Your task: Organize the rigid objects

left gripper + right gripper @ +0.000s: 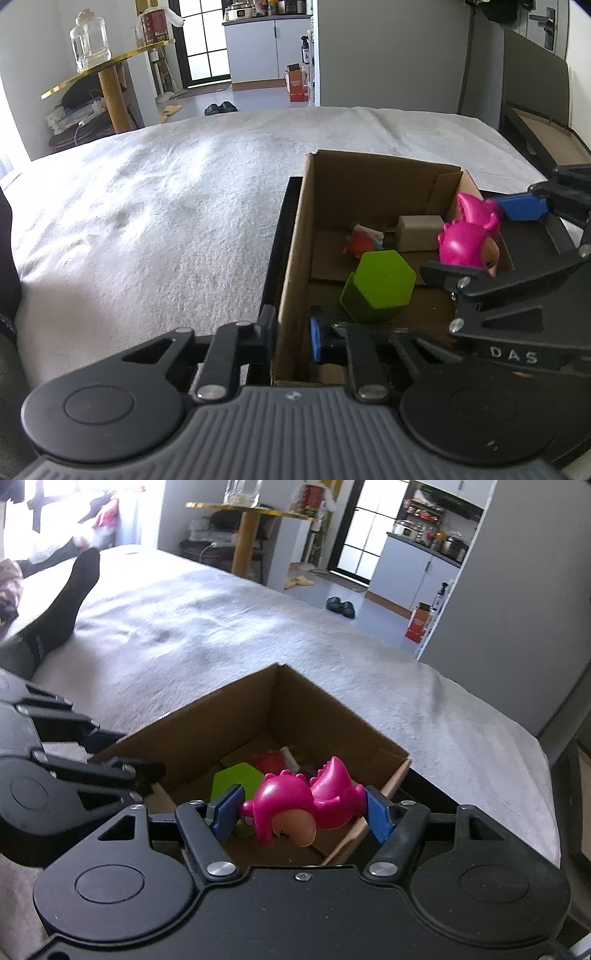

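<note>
An open cardboard box stands on the bed and holds a green hexagonal block, a beige block and a small red toy. My left gripper straddles the box's left wall near its near corner, one finger outside and the blue pad inside, pressed on the cardboard. My right gripper is shut on a pink dinosaur toy, held sideways just above the box's near right corner. In the left wrist view the pink toy hangs at the box's right side in the right gripper.
The box rests on a dark tray on a white blanket. A person's leg in a black sock lies on the bed at far left. A gold-edged side table stands beyond the bed. A dark wooden frame sits at right.
</note>
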A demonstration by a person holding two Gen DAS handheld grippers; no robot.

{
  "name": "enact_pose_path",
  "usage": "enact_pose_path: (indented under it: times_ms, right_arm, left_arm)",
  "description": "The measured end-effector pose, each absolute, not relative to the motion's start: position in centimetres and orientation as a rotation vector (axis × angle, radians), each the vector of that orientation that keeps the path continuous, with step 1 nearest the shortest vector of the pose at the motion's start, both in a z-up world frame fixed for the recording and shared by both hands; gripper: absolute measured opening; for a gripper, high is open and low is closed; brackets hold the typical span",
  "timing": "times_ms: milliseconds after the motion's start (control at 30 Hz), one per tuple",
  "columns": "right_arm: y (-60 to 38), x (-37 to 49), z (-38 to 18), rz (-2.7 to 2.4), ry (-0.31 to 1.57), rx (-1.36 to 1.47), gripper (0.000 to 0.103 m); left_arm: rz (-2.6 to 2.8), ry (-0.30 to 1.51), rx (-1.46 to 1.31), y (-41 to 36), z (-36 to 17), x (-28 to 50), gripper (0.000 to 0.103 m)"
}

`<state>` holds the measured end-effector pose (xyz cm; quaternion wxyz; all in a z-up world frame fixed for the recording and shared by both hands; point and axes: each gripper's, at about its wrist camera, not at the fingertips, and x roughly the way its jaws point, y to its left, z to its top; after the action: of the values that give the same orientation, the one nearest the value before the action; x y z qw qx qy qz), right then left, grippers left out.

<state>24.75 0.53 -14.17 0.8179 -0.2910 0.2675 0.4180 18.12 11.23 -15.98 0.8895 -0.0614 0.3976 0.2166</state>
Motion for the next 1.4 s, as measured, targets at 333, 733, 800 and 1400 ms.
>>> enact_pose_path:
  times_ms: [333, 733, 800, 1400]
  right_arm:
    - [1.2, 24.6, -15.5, 0.807, 0.527, -0.751, 0.070]
    - [-3.1, 25.1, -13.2, 0.742, 0.556, -0.593, 0.070]
    - [-3.9, 25.1, -12.9, 0.733, 0.564, -0.566, 0.072]
    - [-9.9, 25.0, -12.5, 0.652, 0.633, -0.408, 0.079]
  left_arm:
    - [0.450, 0.831, -0.143, 11.5, -15.9, 18.1, 0.014]
    - [0.459, 0.822, -0.106, 10.6, -15.1, 17.9, 0.014]
    - [0.461, 0.818, -0.095, 10.5, -15.1, 17.8, 0.014]
    - [0.464, 0.871, -0.022, 8.9, -15.0, 18.6, 0.032]
